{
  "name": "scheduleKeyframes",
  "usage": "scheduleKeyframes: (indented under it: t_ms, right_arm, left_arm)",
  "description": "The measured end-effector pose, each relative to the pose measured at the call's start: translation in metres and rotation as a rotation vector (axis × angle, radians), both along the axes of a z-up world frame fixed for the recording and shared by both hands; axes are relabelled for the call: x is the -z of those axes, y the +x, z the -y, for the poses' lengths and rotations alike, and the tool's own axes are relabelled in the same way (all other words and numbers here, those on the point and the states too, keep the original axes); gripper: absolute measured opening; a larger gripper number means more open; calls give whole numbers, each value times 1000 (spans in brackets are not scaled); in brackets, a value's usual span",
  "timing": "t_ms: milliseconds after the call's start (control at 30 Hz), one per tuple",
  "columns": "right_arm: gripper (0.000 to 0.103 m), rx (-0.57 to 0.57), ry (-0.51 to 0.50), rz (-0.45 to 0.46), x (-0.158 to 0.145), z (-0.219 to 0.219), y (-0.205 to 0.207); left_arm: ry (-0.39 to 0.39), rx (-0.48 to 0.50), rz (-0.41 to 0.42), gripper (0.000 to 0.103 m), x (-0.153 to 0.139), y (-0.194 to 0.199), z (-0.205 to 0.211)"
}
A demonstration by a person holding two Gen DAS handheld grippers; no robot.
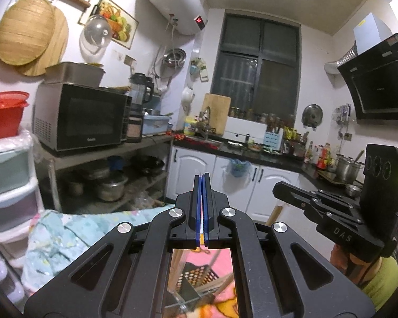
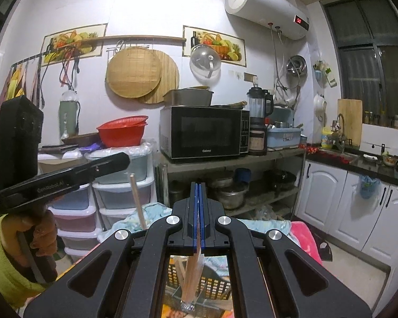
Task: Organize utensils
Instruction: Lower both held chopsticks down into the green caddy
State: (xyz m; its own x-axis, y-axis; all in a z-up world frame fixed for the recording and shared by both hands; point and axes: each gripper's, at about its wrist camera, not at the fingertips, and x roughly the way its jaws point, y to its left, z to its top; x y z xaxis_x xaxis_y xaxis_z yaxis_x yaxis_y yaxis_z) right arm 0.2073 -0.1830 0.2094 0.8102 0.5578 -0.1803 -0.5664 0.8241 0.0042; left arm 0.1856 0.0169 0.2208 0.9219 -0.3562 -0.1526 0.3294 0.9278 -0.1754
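Observation:
My left gripper (image 1: 202,177) is shut, its blue pads pressed flat together with nothing seen between them. My right gripper (image 2: 198,185) is shut the same way. Through its frame I see a bundle of wooden chopsticks (image 2: 192,273) standing in a clear glass holder (image 2: 187,304) beside a dark perforated basket (image 2: 215,288). The basket (image 1: 196,275) also shows under the left gripper, on a pink cloth. One lone chopstick (image 2: 137,201) pokes up at the left. Each view shows the other gripper (image 1: 278,188) (image 2: 116,160) held level by a hand in a yellow-green sleeve.
Ahead are a microwave (image 2: 204,132) on a metal shelf with pots beneath, plastic drawers (image 2: 124,185) topped by a red basin (image 2: 122,132), and white cabinets (image 1: 254,185) under a crowded dark counter. A pale blue cloth (image 1: 74,228) lies at the near left.

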Motion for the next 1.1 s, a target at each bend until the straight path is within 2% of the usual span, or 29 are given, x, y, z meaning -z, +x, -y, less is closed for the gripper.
scheduleKeyframes:
  t_ms: [300, 633, 1100]
  right_arm:
    - [1, 46, -18, -31, 7, -3, 31]
    - [1, 70, -22, -84, 32, -8, 61]
    - [1, 67, -17, -156, 69, -15, 83]
  left_arm:
    - [-6, -36, -25, 0, 11, 21, -9]
    - [-7, -42, -83, 0, 41, 42, -12]
    - [-5, -52, -184, 0, 83, 55, -11]
